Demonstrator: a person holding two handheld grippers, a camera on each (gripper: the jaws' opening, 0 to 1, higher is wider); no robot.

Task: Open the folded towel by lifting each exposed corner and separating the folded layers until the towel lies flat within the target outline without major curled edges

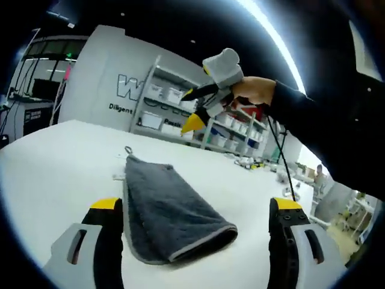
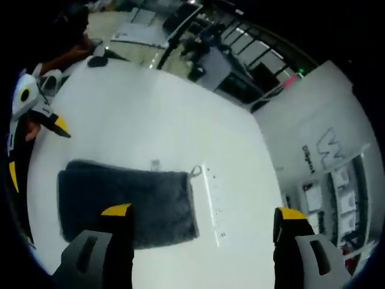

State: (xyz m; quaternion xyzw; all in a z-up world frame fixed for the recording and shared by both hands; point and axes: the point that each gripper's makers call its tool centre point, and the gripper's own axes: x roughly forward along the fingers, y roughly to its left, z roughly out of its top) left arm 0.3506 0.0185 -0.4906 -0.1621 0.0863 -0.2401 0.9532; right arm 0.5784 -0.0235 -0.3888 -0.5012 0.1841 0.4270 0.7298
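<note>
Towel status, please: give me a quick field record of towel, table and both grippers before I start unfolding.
towel: dark grey towel, folded, lying on the white table
hanging loop: loop at one corner, resting on the table
left gripper: left gripper open, low, jaws either side of the towel, not touching it
right gripper: right gripper open, held above the table, holding nothing
unfolding: not begun

A big pale "W" stands on the grey wall [image 1: 102,72], the rest cut off by shelving. Beneath it, small dark print starts "Diligent". The small tag [image 2: 156,164] near the towel is unreadable.
</note>
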